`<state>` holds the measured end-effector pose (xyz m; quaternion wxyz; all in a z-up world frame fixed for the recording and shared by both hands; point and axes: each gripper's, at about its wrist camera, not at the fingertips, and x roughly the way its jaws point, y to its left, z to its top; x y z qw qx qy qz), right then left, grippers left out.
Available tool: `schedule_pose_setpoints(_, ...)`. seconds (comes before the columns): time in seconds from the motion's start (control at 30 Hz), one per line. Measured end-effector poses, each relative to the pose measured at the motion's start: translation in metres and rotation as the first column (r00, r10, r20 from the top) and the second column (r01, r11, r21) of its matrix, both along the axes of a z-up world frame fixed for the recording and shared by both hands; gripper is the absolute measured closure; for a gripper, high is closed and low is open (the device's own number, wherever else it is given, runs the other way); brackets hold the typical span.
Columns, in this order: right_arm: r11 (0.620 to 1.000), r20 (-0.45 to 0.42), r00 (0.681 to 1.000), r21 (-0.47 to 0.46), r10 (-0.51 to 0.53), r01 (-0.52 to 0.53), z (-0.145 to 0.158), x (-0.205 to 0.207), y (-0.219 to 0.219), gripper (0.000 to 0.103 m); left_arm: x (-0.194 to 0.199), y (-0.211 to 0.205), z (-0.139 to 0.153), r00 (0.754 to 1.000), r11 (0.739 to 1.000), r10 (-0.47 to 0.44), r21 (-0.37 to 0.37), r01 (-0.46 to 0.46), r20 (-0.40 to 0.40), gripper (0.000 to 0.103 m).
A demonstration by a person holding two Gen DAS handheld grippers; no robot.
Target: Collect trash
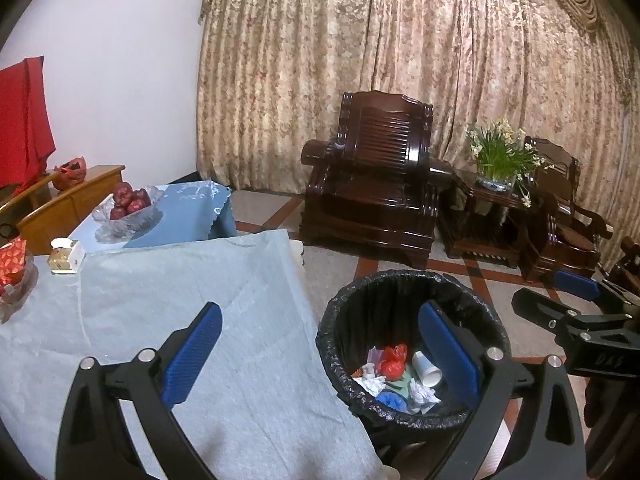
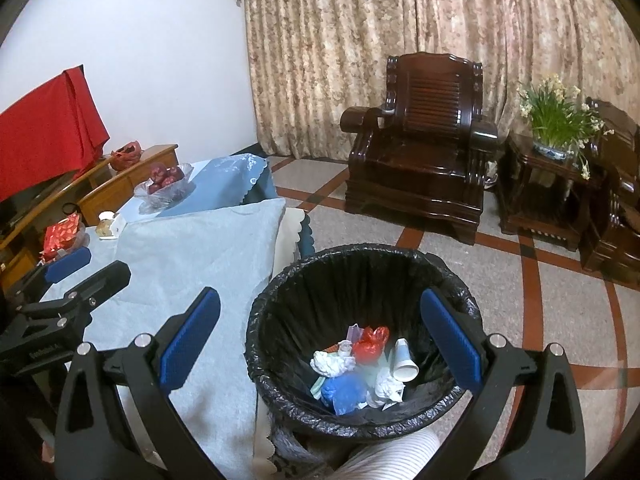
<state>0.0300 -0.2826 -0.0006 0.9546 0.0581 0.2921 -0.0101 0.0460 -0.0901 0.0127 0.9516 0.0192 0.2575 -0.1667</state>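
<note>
**Trash mostly binned, table looks clear of litter**

Status: the bin (image 2: 362,344), lined w/ a black bag, stands on the floor just beside the table's (image 2: 192,264) near corner. Inside, at the bottom: a red plastic bag (image 2: 370,345), a white paper cup (image 2: 403,361) lying on its side, crumpled white tissues (image 2: 330,362), a blue wad (image 2: 344,392), plus smaller scraps I can't ID. So the collecting seems largely done, judging by the pile.

Grippers: left gripper (image 1: 320,344) has jaws spread wide, nothing between them; it hangs over the table edge w/ one finger over the bin mouth. Right gripper (image 2: 320,340) is also spread wide and empty, framing the bin from above. Neither carries anything.

Left to do, as far as visible: the grey-blue cloth in front shows no loose litter. At the far end sit a glass bowl of red fruit (image 1: 130,204), a small box w/ a white lid (image 1: 66,256) and a red patterned packet (image 2: 62,236) in a dish. These look like table items, not trash, but that's a guess. Maybe nothing remains, or only the bag to tie up.

Hard to see:
- table's near part is blocked by gripper bodies in both views
- left table edge is cut off by the fisheye rim
- floor behind the bin is hidden
- scraps under the top layer of trash can't be made out
- a ribbed white shape at the bottom of the right wrist view: can't tell what it is.
</note>
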Motion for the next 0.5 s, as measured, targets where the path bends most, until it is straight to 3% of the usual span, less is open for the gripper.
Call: schedule_pose_setpoints(0.5, 1.0, 0.001, 1.0, -0.005, 0.007, -0.007, 0.0007, 0.001, 0.005, 0.006, 0.0006, 0.0025, 0.0014, 1.0, 1.0, 0.007, 0.009, -0.007, 0.002, 0.006)
